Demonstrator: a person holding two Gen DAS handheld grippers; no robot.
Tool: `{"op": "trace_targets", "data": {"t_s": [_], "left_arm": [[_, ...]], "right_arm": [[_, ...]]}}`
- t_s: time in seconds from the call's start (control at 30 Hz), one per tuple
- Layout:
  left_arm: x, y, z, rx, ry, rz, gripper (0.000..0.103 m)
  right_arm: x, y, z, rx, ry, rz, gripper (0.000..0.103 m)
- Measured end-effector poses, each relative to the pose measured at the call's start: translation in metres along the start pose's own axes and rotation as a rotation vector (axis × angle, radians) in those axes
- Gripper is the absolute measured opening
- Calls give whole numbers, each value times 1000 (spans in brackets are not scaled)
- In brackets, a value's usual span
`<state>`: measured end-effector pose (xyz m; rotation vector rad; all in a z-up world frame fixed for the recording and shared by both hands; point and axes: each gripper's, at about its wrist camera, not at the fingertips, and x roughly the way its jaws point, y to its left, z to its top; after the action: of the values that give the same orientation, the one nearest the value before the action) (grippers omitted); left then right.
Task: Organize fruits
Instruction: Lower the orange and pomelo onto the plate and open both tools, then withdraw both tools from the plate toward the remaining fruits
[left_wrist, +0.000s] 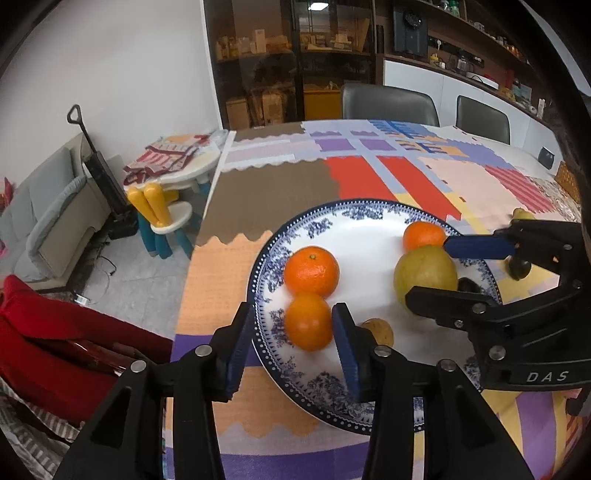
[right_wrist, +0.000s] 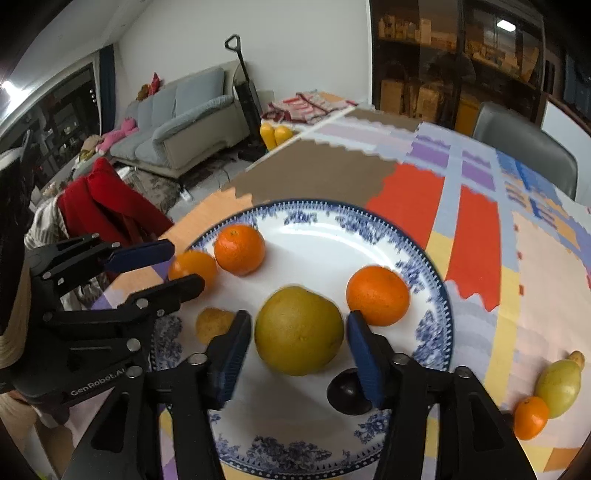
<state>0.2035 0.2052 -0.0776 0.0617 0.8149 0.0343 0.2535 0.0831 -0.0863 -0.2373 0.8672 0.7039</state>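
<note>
My left gripper (left_wrist: 295, 343) has its jaws parted around an orange (left_wrist: 308, 321) on the blue-patterned plate (left_wrist: 354, 417), pads clear of the peel. My right gripper (right_wrist: 299, 354) stands open either side of the big yellow-green fruit (right_wrist: 299, 330) mid-plate, not pressing it. The plate sits near the bench's left edge; another small orange (right_wrist: 530, 417) and a green fruit (right_wrist: 559, 386) lie off it, to the right.
</note>
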Motion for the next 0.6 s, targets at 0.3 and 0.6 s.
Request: {"op": "trace_targets", "data": {"t_s": [0.3,0.6], "left_arm": [[-40,-17,5,28,-63,62,58],[-78,-55,8,59,-141,57,66]], "right_arm": [[-45,1,-6,-23,-93,-54,64],[-96,-23,-20,19,-179,-108,69]]}}
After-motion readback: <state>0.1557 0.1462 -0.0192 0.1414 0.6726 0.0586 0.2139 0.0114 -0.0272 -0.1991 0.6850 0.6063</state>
